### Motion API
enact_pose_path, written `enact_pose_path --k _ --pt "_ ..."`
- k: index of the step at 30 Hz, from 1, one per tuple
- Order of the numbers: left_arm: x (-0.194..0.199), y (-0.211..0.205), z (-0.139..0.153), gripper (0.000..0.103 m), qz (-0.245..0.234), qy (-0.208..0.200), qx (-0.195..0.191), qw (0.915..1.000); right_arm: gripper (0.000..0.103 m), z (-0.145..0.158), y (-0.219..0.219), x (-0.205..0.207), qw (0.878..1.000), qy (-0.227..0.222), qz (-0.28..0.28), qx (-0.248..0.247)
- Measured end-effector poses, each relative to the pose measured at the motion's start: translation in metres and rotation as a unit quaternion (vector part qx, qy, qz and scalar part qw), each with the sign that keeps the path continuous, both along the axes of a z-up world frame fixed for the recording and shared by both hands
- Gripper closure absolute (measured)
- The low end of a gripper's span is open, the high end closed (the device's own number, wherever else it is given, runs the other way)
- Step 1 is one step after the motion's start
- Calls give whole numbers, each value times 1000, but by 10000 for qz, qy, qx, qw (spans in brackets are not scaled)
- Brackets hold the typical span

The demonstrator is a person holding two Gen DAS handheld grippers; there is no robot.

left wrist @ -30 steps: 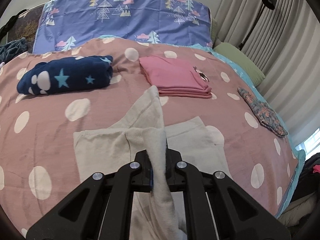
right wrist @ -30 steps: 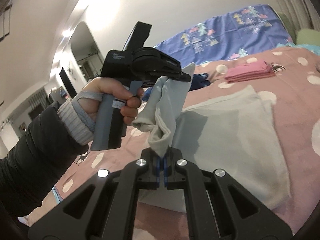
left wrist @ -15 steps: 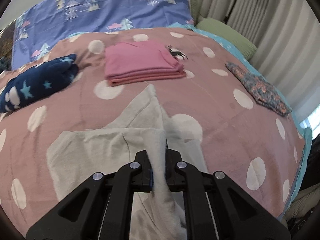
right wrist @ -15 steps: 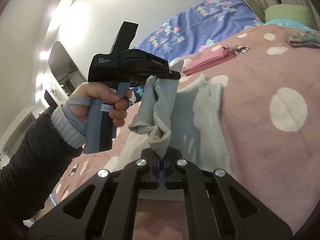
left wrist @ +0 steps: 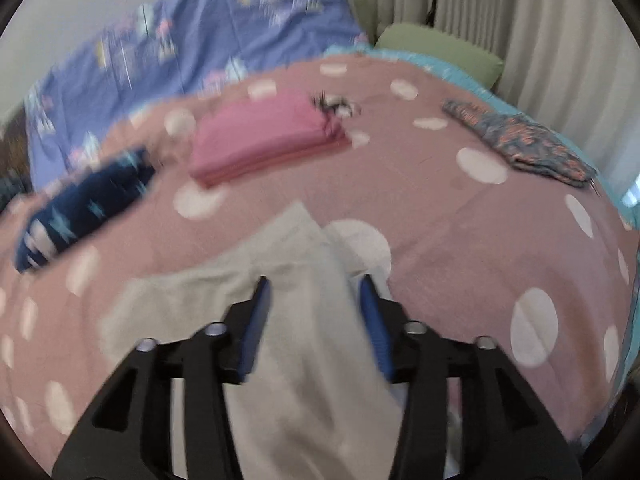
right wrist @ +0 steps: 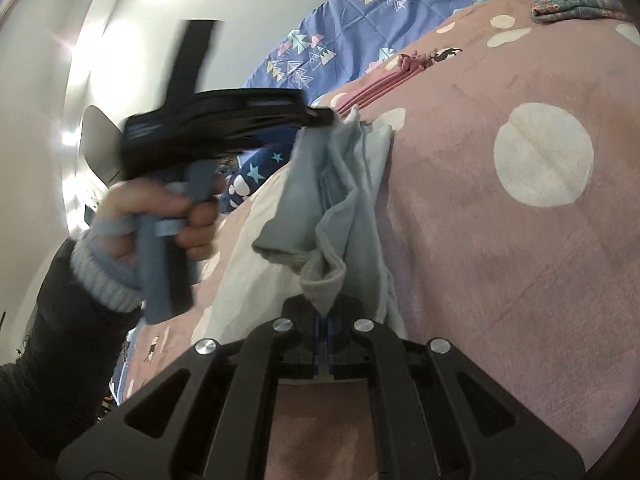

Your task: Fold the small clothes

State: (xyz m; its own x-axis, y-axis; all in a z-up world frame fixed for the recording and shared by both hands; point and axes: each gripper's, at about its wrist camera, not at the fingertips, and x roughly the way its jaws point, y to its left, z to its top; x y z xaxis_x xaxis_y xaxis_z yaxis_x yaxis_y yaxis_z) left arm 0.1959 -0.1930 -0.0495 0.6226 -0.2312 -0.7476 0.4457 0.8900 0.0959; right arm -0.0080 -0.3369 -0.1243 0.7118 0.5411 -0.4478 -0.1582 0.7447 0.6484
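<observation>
since half a second ago the left tongs (left wrist: 316, 312) have sprung apart: they were pinched on a ridge of the grey cloth (left wrist: 296, 264) and now stand wide, blue pads (left wrist: 256, 320) on either side of it with the fabric loose between them. both views have also swung, and the left one is blurred by motion. the right tongs (right wrist: 323, 322) are clamped narrow on a bunched corner of the same grey cloth (right wrist: 340, 208), which rises from them in crumpled folds toward the tip of the left tongs (right wrist: 320, 116), held by the left hand (right wrist: 160, 216). the rest of the cloth lies on the pink dotted blanket (left wrist: 460, 208) of the bed. taking the grey cloth as the landmark, a folded pink pile (left wrist: 264, 140) lies beyond it, well apart; a folded navy blanket with stars (left wrist: 84, 208) lies beyond it to the left; a flowered patterned cloth (left wrist: 524, 144) lies far off to the right near the blanket's edge. behind the pink pile are a blue bedspread (left wrist: 208, 48) with tree prints and a green pillow (left wrist: 440, 56).
</observation>
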Motion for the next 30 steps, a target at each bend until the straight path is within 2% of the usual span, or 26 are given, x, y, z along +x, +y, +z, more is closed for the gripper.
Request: enact_pose_path --k 1,3,5,9,12,16,17,19,22,24,27,30 --pt "-17 7 12 41 -127 -358 153 9992 101 0 1 -1 10000 -34 33 -15" --pt "-37 20 25 38 -166 -772 325 9963 100 -1 3 -2 9999 -83 140 35" --pt "-63 48 31 35 -29 -984 348 9945 100 -7 0 -1 9995 -17 205 243" --pt "-117 97 14 34 86 -850 371 9957 100 -12 -7 0 9983 104 220 537" --pt "-155 120 -10 33 170 -730 457 9961 100 -9 -5 -2 9989 99 195 417" --pt "-201 143 -45 33 242 -394 432 9980 94 -7 -3 -5 9993 150 164 289" --pt "-208 145 -51 33 221 -367 450 9981 92 -7 -3 -6 9994 158 169 274" --pt "-218 145 -61 33 129 -425 577 9973 75 -5 -1 -8 9995 185 166 182" --pt "-217 141 -71 33 187 -579 834 9947 67 -1 8 -10 9995 199 197 -111" --pt "-210 141 -75 33 242 -542 697 9958 62 2 16 -10 9990 188 235 -323" --pt "-202 138 -77 33 217 -477 541 9972 61 4 21 -10 9981 231 190 -535" --pt "-204 130 -79 33 63 -543 626 9965 63 8 20 -10 9973 301 41 -673"
